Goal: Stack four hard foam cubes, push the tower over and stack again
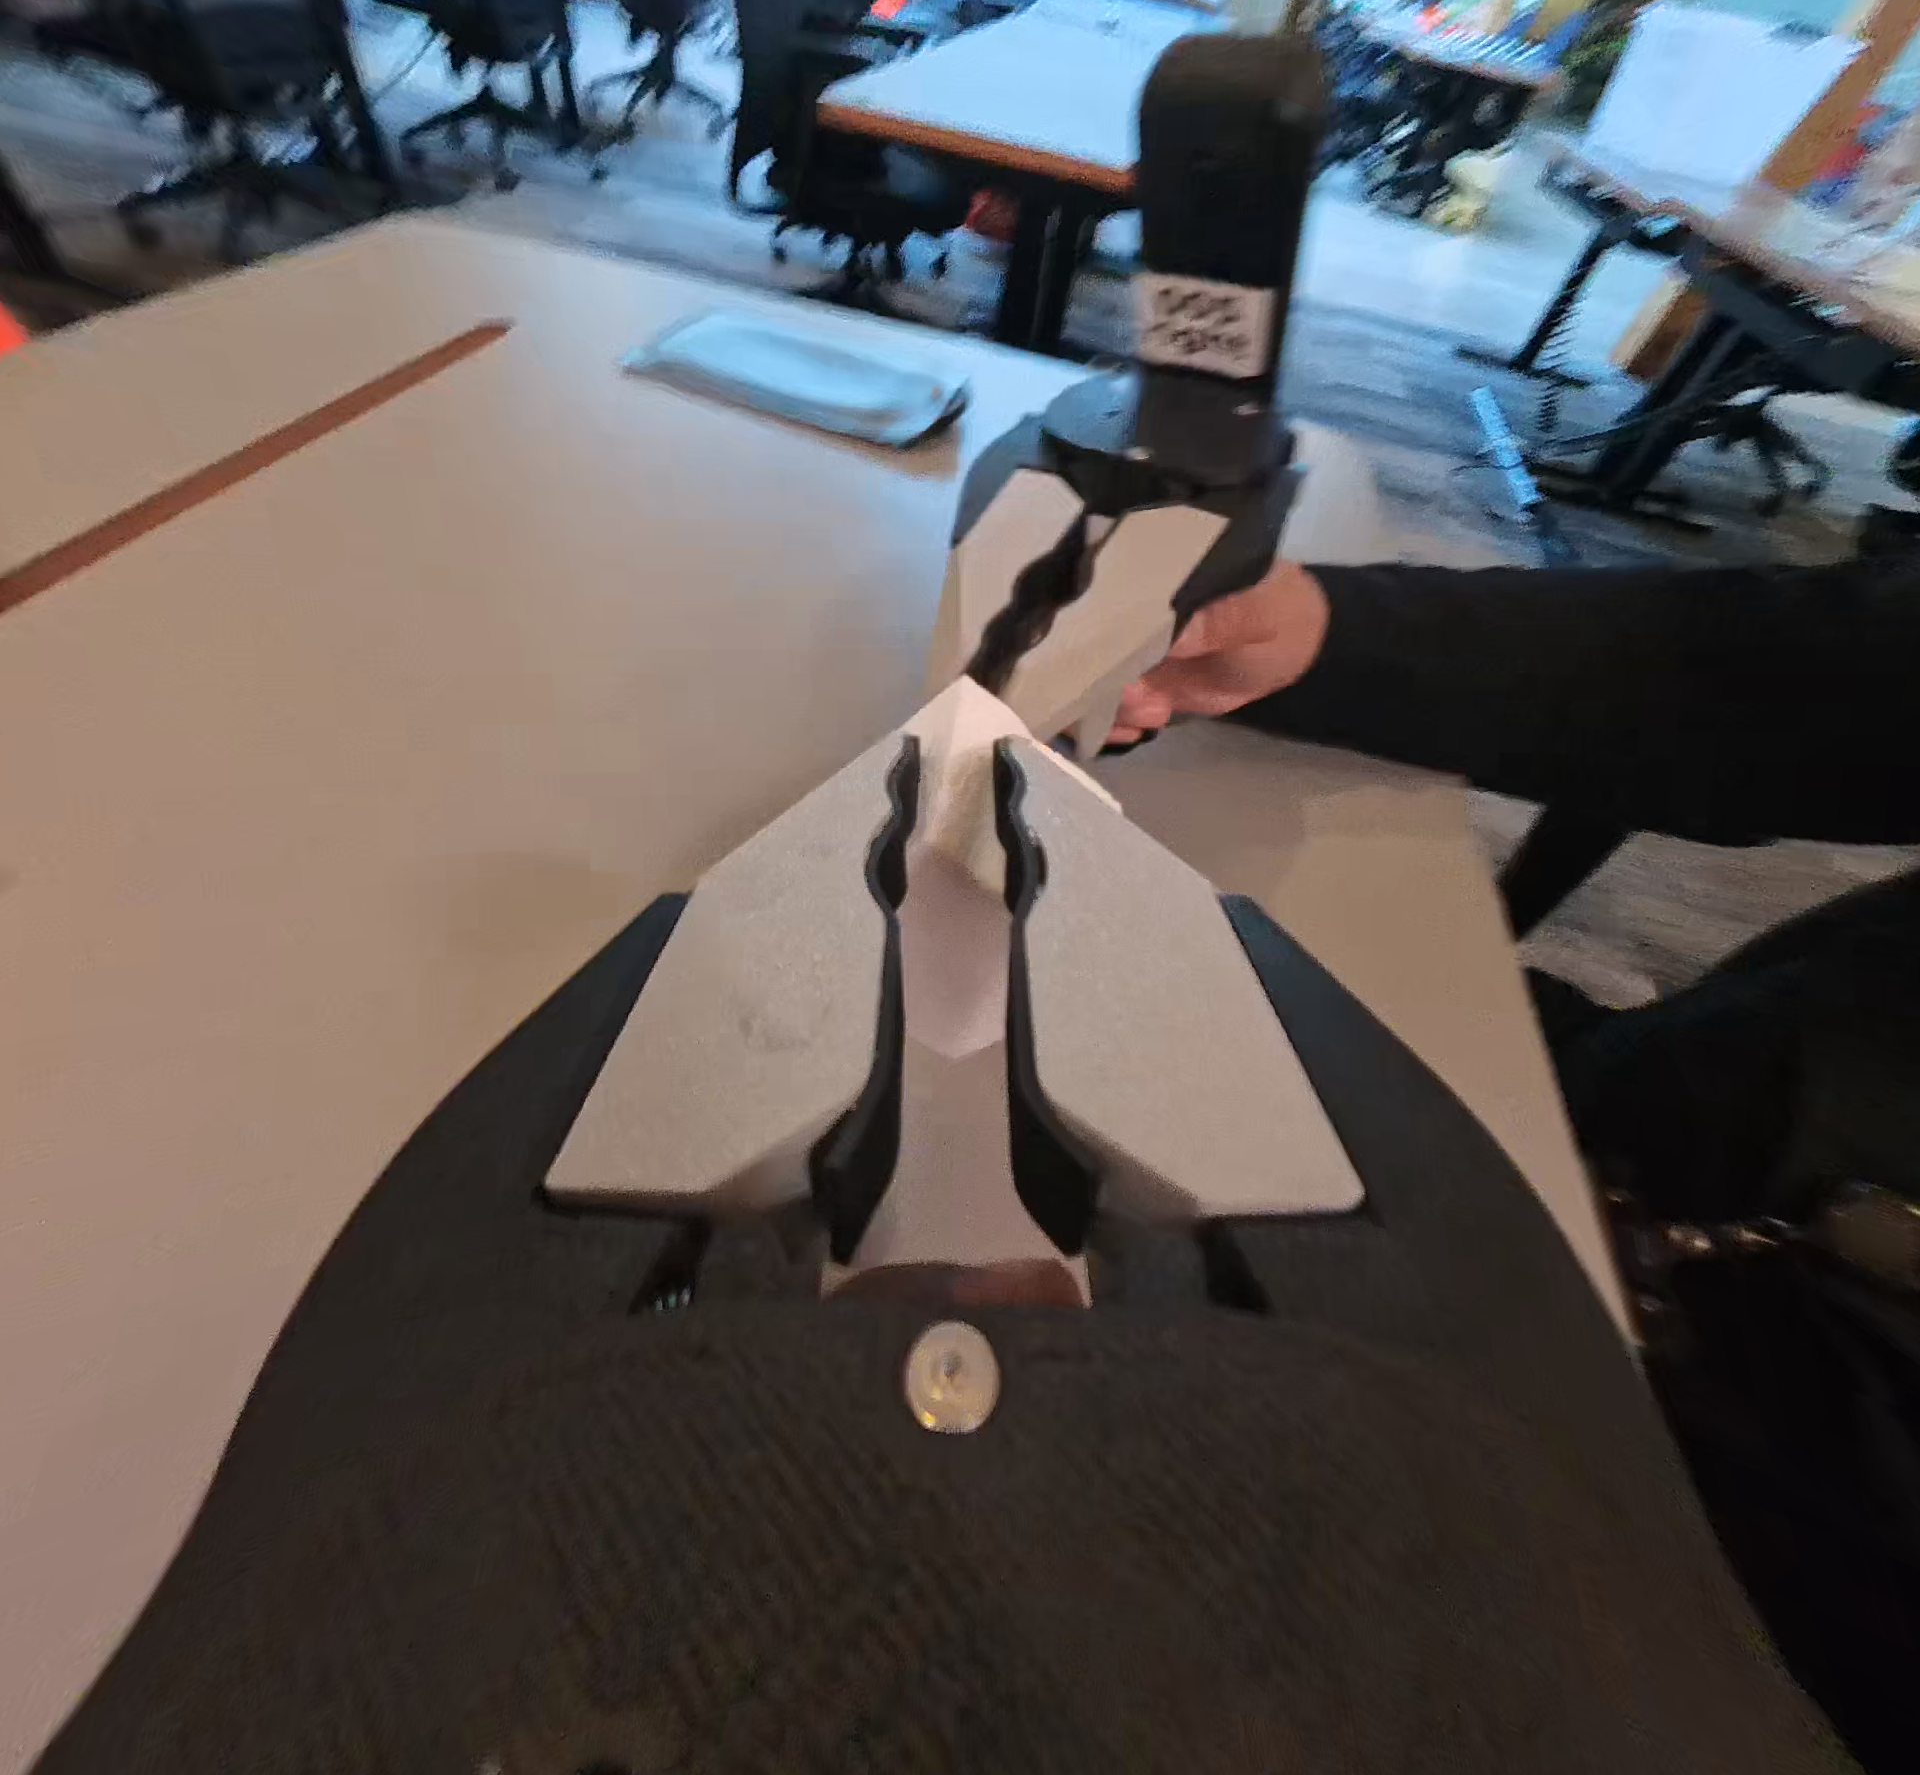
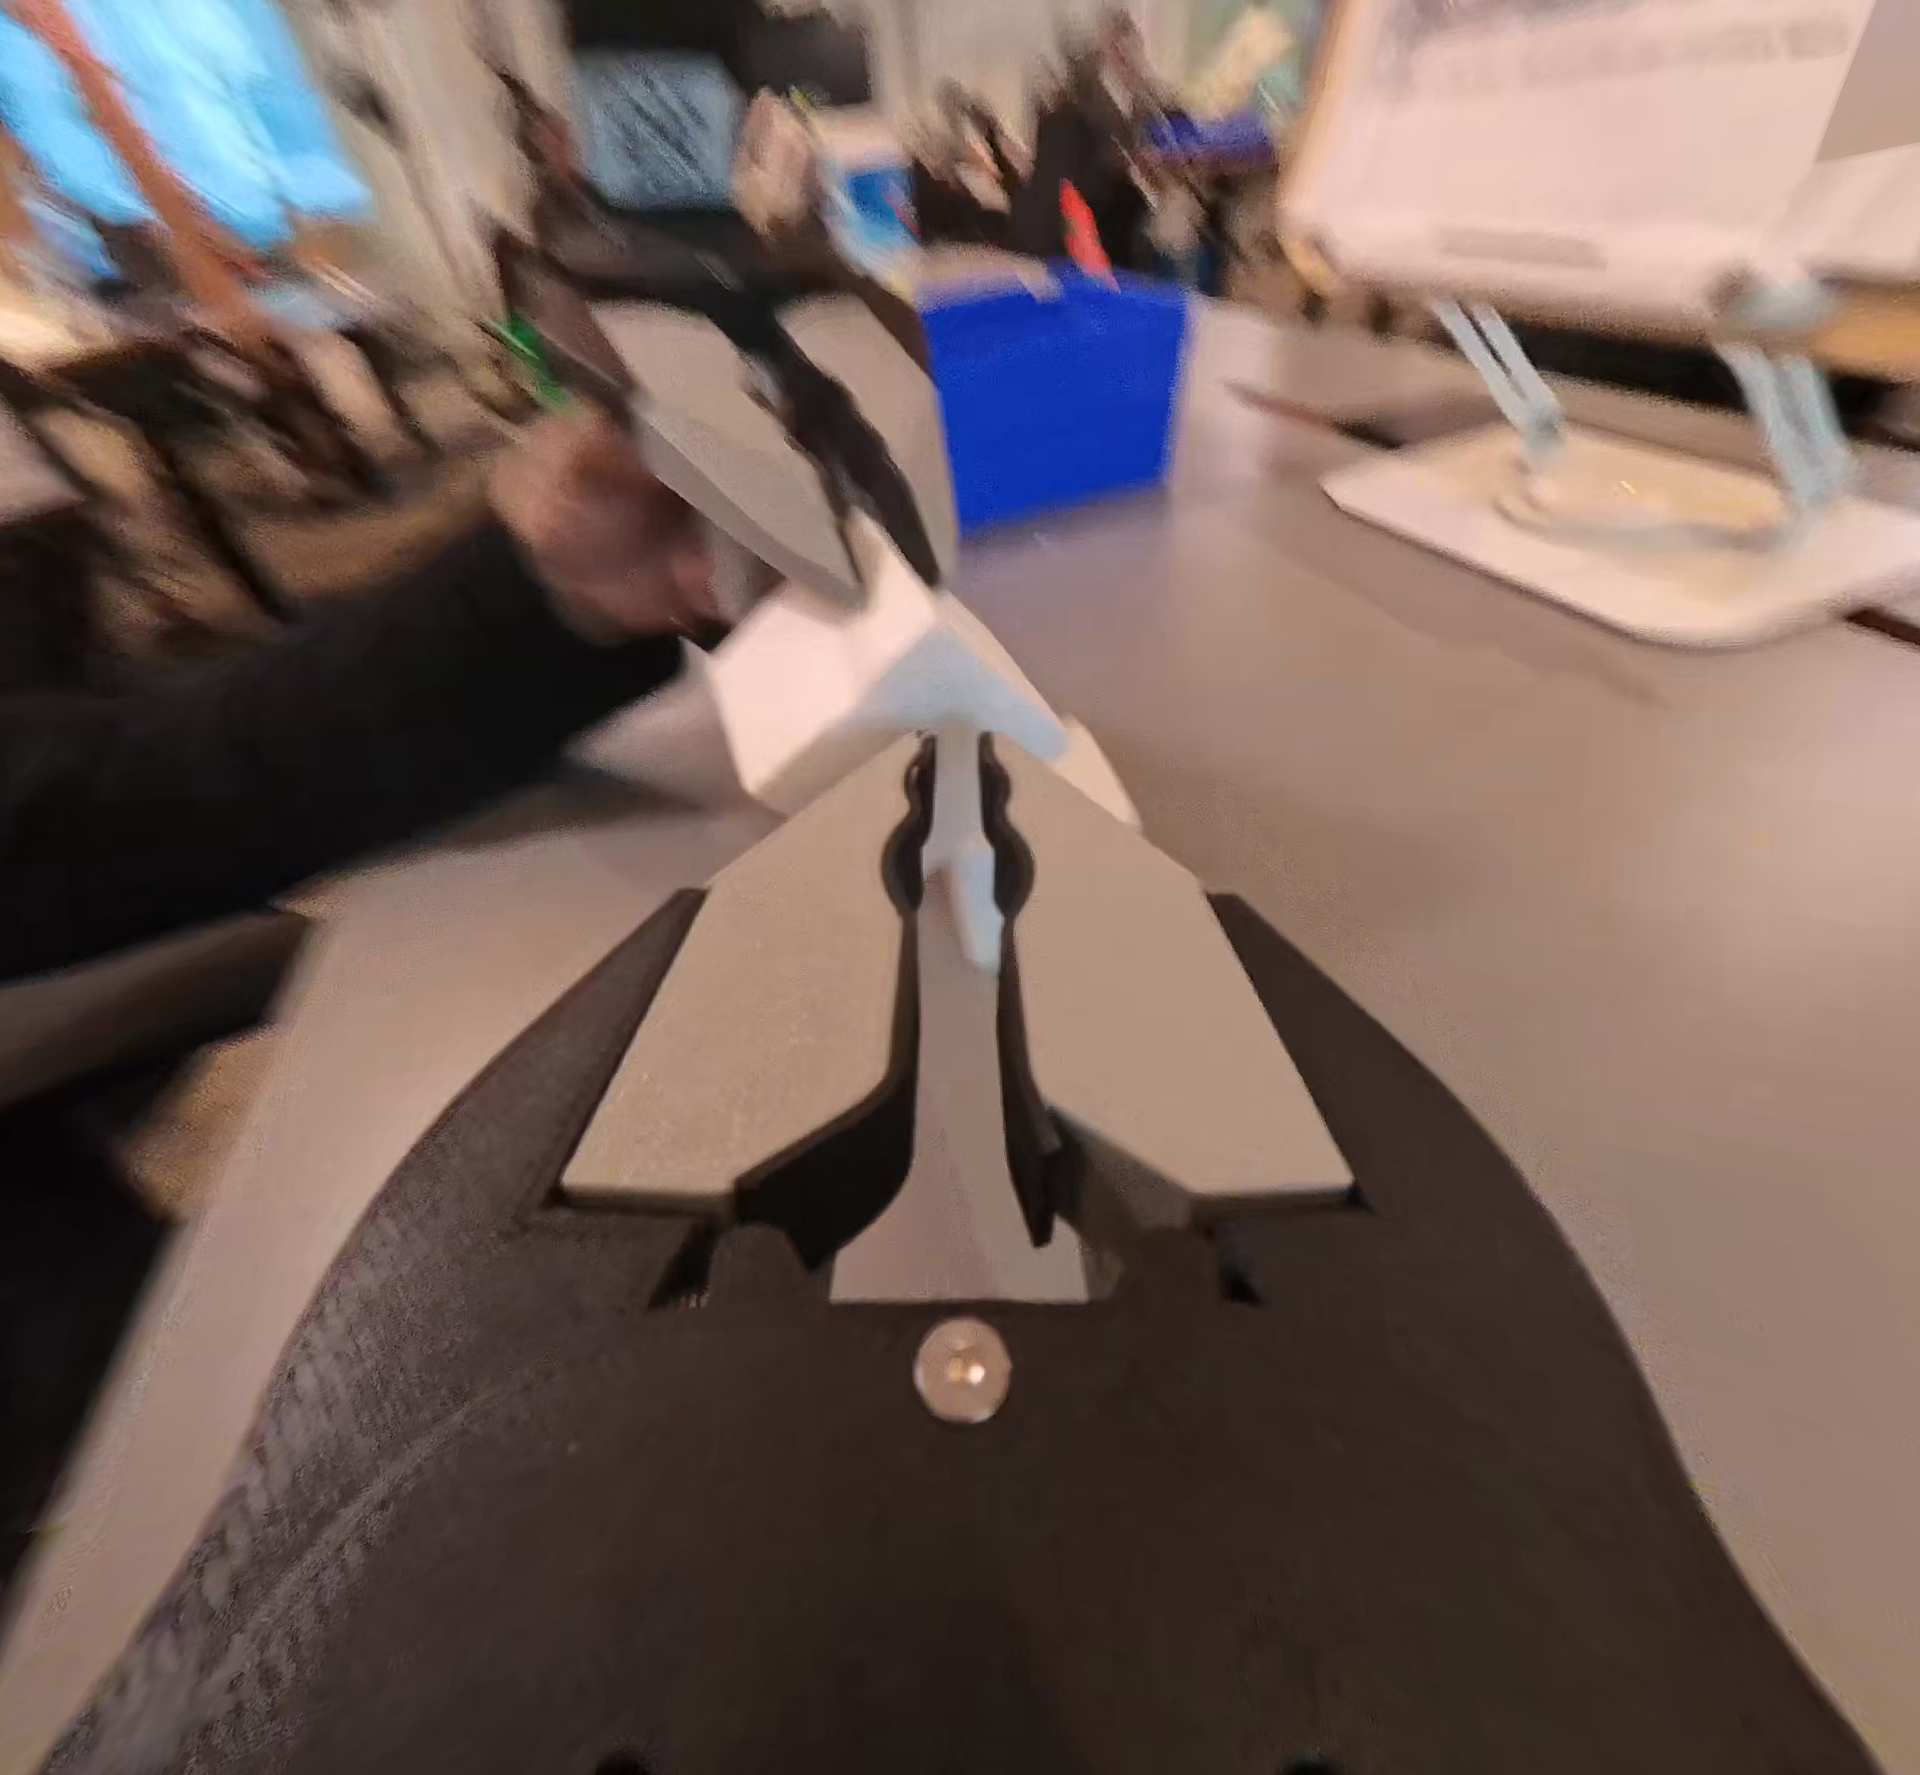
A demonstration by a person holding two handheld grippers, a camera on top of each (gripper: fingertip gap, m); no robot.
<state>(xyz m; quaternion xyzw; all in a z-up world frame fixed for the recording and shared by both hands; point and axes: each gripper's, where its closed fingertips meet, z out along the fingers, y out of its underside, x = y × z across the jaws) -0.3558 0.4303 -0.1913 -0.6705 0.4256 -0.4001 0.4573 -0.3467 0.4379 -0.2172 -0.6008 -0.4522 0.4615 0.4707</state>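
Left gripper (image 1: 956, 769): the two grey fingers (image 1: 769, 977) are standing a narrow gap apart. A white foam cube (image 1: 961, 795) is sitting in that gap near the fingertips, turned corner-up, and both black inner pads are pressing against its sides. The left gripper is clamping on this cube. A further white foam surface (image 1: 951, 998) is showing lower in the gap, between the fingers and below the held cube; whether it is a separate cube cannot be determined.

Right gripper (image 2: 951, 759): the grey fingers (image 2: 790, 998) are standing almost together, with only a thin slot between the pads. White foam cubes (image 2: 935, 676) are lying just ahead of the fingertips, and a narrow strip of white foam is showing inside the slot. Motion blur is preventing confirmation of whether the pads are gripping the foam or merely touching it.

In the left wrist view, the right gripper (image 1: 997, 676) is pointing downward just beyond the left fingertips, its tips meeting the top corner of the held cube. A hand (image 1: 1216, 655) in a black sleeve is holding its handle.

In the right wrist view, the left gripper (image 2: 894, 582) is descending onto the cubes from the upper left of the fingertips.

The beige table (image 1: 416, 686) is lying beneath both grippers. A grey tray (image 1: 800, 375) is resting far ahead of the left fingers. A blue box (image 2: 1049, 406) is standing far ahead of the right fingers.
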